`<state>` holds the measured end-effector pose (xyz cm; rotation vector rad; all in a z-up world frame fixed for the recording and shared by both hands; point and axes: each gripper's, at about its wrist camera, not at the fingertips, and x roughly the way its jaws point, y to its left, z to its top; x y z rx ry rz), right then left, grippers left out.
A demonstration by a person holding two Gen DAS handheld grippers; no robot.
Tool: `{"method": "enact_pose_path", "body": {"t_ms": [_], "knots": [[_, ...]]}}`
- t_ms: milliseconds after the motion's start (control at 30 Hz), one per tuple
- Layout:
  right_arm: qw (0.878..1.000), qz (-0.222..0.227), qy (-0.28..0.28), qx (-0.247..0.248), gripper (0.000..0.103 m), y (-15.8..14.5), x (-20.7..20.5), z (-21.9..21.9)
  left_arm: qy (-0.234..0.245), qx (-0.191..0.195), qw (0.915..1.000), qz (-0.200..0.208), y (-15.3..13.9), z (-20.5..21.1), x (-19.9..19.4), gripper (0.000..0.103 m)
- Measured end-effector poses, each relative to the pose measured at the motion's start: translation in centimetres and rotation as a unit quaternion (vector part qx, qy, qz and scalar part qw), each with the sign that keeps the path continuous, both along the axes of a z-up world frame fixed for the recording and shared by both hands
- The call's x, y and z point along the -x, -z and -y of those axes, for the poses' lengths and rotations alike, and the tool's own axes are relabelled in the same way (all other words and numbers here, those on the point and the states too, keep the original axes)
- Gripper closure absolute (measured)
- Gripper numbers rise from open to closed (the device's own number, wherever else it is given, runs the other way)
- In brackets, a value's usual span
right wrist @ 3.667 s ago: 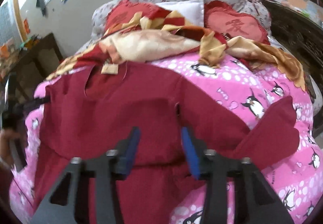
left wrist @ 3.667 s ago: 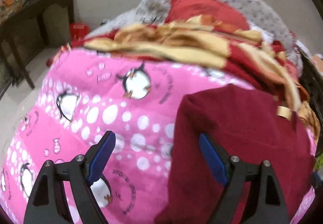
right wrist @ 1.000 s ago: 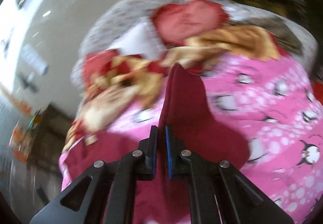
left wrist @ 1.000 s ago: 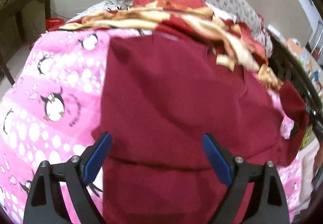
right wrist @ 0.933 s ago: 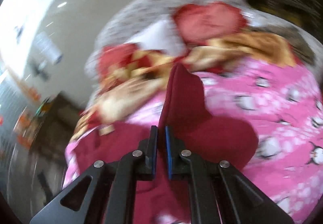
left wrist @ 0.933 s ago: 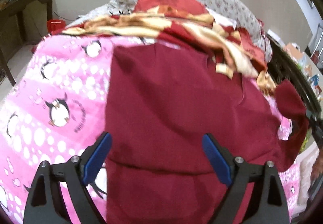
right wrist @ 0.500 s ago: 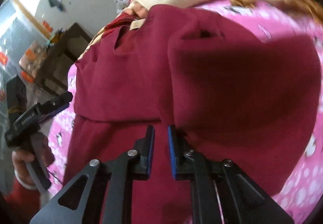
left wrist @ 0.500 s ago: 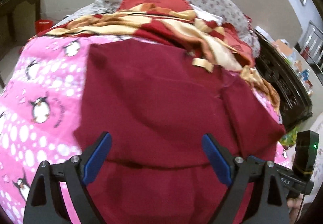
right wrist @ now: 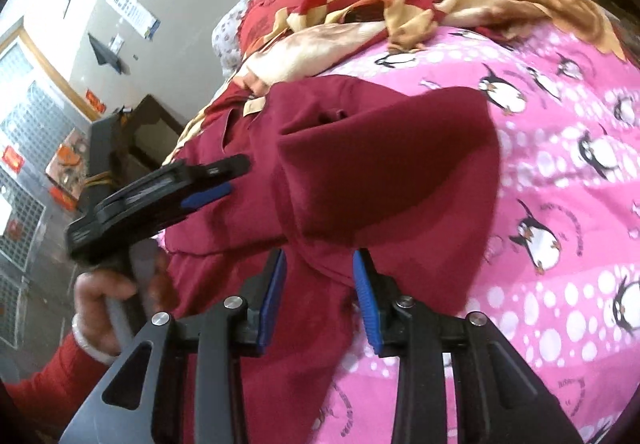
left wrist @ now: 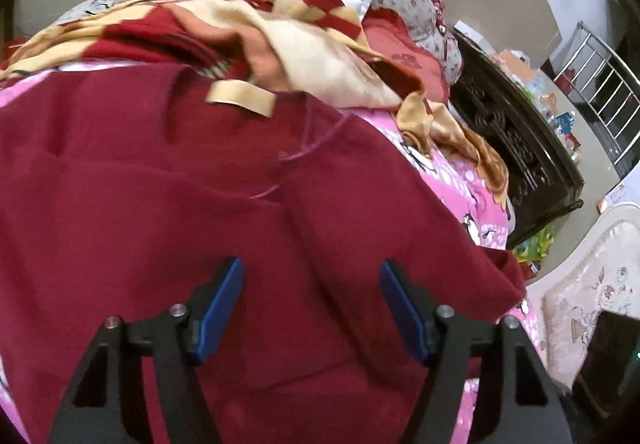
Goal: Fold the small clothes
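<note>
With the dark red garment (right wrist: pixel 380 171) spread on the pink penguin quilt (right wrist: pixel 560 203) and its sleeve folded inward, both the left gripper (left wrist: pixel 312 304) and right gripper (right wrist: pixel 320 292) hover parted, so smooth that fold flat before gripping the hem

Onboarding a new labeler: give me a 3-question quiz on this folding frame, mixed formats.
1. True or false: the right hand-held gripper is clamped shut on the maroon garment.
2. Which pattern is on the pink blanket? A) stars B) penguins C) stripes
3. Fill in: the left hand-held gripper hangs open above the ____.

Key: 1 false, its jaws stand apart; 2 B; 3 maroon garment.
</note>
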<state>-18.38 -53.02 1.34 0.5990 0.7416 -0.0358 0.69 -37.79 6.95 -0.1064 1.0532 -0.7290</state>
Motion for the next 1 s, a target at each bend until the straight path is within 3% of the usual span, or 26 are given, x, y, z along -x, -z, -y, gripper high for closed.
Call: {"method": "enact_pose_path", "body": {"t_ms": [100,133,167,233,367,567,633,733,800,900,1000], "knots": [[1.000,0.003,0.009,0.000,0.052,0.0,1.1,0.6,-0.012,-0.003,0.9999,-0.004,0.6,1.2,-0.6,0.030],[1.000,0.003,0.011,-0.001,0.052,0.0,1.2,0.7,-0.017,0.001,0.9998,-0.004,0.6,1.3,-0.7,0.038],[1.000,0.004,0.015,-0.002,0.052,0.0,1.5,1.0,-0.019,0.005,0.9998,0.000,0.5,1.5,-0.8,0.061],[1.000,0.005,0.023,-0.005,0.052,0.1,1.9,1.4,-0.014,0.004,0.9999,0.009,0.1,1.8,-0.7,0.090],[0.999,0.002,0.041,-0.013,0.052,0.3,2.1,2.2,-0.003,0.026,0.9994,0.024,-2.1,0.8,-0.2,0.095],[0.999,0.005,0.041,-0.013,0.052,0.1,1.7,1.8,-0.019,0.089,0.9910,0.098,-8.8,-5.1,1.0,0.095],[0.999,0.008,0.039,-0.011,0.052,0.0,1.5,1.6,-0.033,0.077,0.9884,0.127,-9.4,-7.4,1.5,0.095],[0.999,0.009,0.038,-0.003,0.048,-0.2,1.1,1.5,-0.071,0.032,0.9856,0.150,-7.8,-11.2,1.9,0.095],[0.999,0.004,0.047,-0.003,0.043,0.1,0.6,1.9,-0.094,0.000,0.9886,0.118,-4.6,-13.4,1.0,0.095],[0.997,-0.009,0.070,-0.019,0.040,0.8,-0.7,2.9,-0.105,-0.013,0.9926,0.060,-0.8,-15.1,0.0,0.095],[0.996,-0.014,0.085,-0.024,0.039,1.0,-1.7,3.6,-0.093,-0.016,0.9944,0.048,0.2,-15.4,0.2,0.086]]}}
